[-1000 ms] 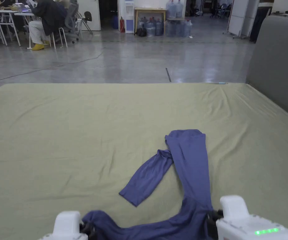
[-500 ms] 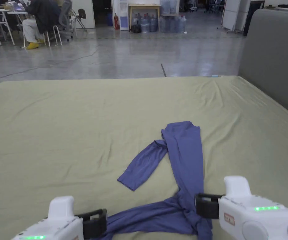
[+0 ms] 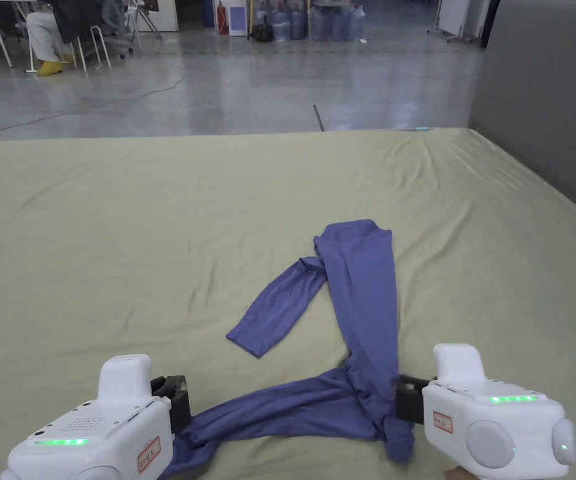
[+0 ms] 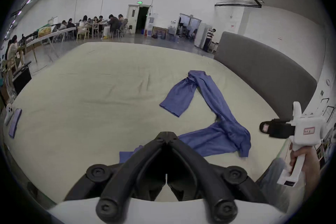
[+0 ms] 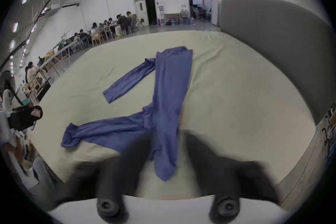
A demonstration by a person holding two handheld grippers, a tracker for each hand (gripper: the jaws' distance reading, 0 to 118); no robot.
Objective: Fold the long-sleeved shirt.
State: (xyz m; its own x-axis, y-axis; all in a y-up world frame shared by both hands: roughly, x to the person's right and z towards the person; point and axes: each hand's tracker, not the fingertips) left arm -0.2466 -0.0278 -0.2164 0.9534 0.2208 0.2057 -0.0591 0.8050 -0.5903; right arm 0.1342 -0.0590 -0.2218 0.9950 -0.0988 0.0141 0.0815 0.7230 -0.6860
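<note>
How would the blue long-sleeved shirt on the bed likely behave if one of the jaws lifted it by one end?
The shirt would probably droop limply: it already lies creased and bent on the bed sheet. It looks thin, so likely light. Dragged, it may bunch rather than slide whole.

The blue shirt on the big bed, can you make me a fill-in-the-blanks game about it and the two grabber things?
1. The shirt is the colour ____.
2. It lies on a sheet that is pale ____.
3. The left gripper has its jaws ____, tips touching.
4. The right gripper has its jaws ____, with the near end of the shirt showing between them.

Missing words: blue; green; shut; open
</note>
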